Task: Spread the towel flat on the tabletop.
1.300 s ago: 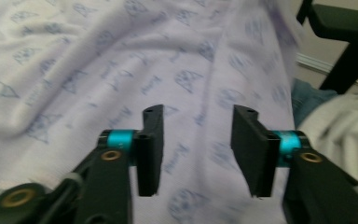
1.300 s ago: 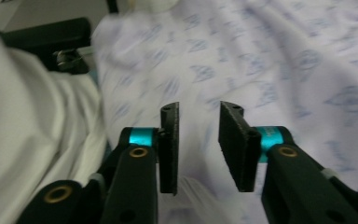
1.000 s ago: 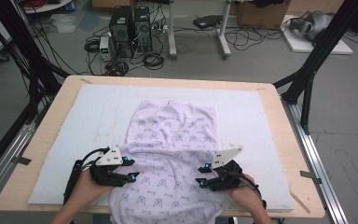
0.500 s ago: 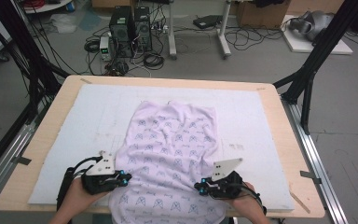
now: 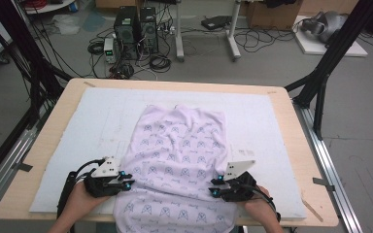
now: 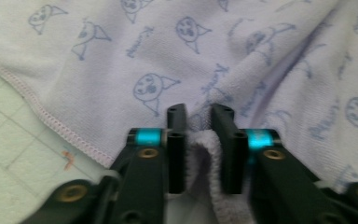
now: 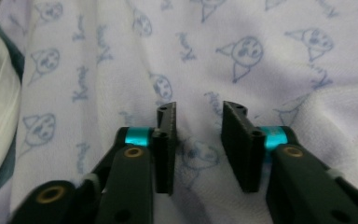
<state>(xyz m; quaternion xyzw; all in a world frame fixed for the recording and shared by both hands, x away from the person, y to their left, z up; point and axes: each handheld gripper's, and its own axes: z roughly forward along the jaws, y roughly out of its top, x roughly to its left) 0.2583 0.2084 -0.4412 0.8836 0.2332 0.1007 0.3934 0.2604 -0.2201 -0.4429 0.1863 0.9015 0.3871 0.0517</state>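
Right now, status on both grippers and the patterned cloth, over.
Left gripper jaws just eased open, pads on a raised fold of cloth. Right gripper jaws just eased open, cloth flat beneath, nothing pinched. Nothing in the way on the mat.

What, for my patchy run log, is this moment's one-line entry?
left gripper: just eased open, pinching fold of cloth | right gripper: just eased open, above cloth
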